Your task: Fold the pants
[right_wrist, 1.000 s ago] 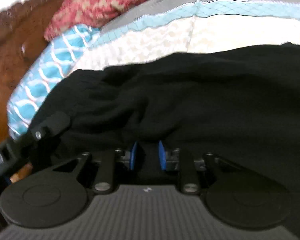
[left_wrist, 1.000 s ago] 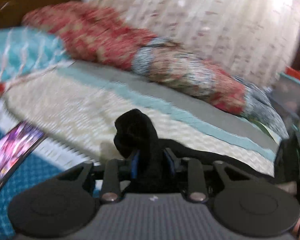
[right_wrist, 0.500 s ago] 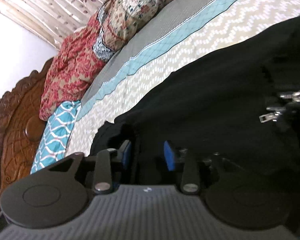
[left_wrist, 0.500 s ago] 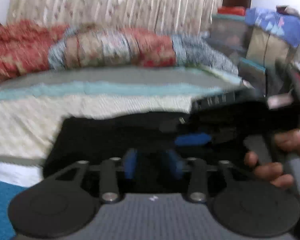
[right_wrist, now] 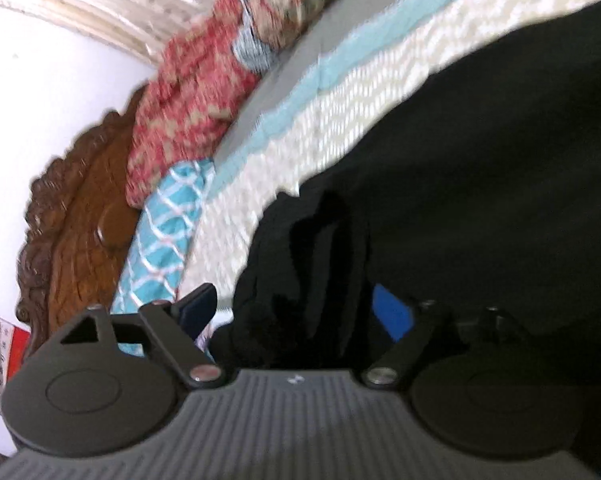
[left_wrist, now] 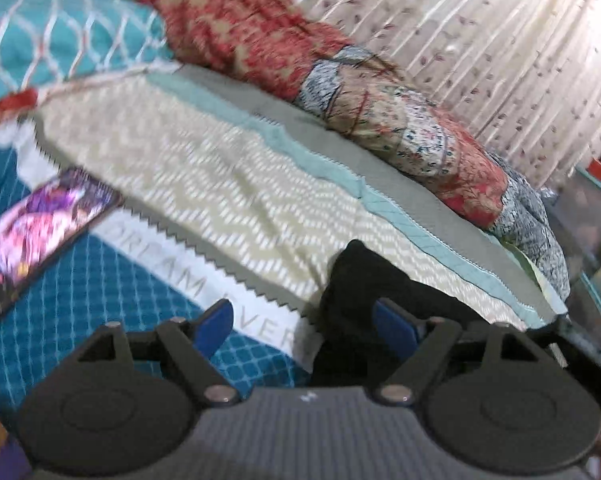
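I was releasing the black pants (right_wrist: 480, 184), which lay on the zigzag-patterned bedspread (left_wrist: 236, 184). The left gripper (left_wrist: 304, 320) and right gripper (right_wrist: 296, 308) were both opening, their pads clear of the cloth bunched between them, gripping nothing. To release well, I judged each gripper should back straight off, avoiding snagging the fold. A phone (left_wrist: 40, 236) lay at left.

Left wrist view: looking forward and downward along its fingers, sitting close over the bed (left_wrist: 228, 184), facing the curtain (left_wrist: 480, 32).
Right wrist view: looking forward and downward, tilting sideways, close over the black pants (right_wrist: 480, 184), facing the headboard (right_wrist: 80, 220).
Shared: both are taking in the pants (left_wrist: 364, 292), the red pillow (left_wrist: 236, 20) (right_wrist: 188, 96), the bed.
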`<state>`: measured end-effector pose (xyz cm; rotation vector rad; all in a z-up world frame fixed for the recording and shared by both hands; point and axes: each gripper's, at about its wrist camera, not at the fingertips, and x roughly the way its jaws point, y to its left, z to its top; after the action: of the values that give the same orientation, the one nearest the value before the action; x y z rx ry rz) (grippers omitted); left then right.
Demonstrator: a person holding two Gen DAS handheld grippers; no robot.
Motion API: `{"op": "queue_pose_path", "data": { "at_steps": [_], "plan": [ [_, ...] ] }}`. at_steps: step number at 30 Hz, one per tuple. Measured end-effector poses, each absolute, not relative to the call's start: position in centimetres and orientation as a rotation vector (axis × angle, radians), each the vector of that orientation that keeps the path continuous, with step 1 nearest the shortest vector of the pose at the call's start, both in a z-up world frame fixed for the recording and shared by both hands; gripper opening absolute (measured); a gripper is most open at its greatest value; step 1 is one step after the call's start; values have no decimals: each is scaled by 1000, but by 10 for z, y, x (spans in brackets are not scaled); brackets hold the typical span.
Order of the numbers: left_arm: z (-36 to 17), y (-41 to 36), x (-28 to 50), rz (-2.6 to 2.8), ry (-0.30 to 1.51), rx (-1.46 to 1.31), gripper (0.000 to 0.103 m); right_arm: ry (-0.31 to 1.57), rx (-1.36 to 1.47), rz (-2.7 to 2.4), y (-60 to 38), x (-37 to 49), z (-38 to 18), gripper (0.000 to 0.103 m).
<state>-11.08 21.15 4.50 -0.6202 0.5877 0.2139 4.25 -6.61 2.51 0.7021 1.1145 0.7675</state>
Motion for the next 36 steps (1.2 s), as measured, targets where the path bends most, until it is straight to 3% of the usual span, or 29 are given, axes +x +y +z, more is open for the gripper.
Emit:
{"op": "queue_pose_path", "data": {
  "at_steps": [2,6,7,12,16,18,21,25,29,34,36],
  "plan": [
    [42,211,-111,211,607,-628,79,1159,635,776,-43,40,21,85],
    [40,199,-112,190,626,-614,79,1023,423,816,-28,25,48,25],
    [41,197,-112,183,626,-610,79,982,405,827,-30,24,57,22],
    [46,180,-100,142,627,-573,79,702,258,736,-72,0,98,21],
    [43,155,-82,93,663,-512,80,729,142,533,-98,7,70,22],
    [37,141,-71,73,702,-476,80,860,127,464,-104,21,43,37],
    [32,128,-61,53,750,-468,80,843,268,461,-123,24,49,46],
    [39,129,-61,28,735,-503,88,704,283,454,-131,14,74,46],
    [41,144,-59,14,725,-614,89,623,313,526,-123,1,88,46],
    [35,151,-55,42,743,-655,89,621,209,739,-92,-21,90,39],
    [32,150,-54,44,758,-650,89,708,115,797,-73,-24,72,39]
  ]
}}
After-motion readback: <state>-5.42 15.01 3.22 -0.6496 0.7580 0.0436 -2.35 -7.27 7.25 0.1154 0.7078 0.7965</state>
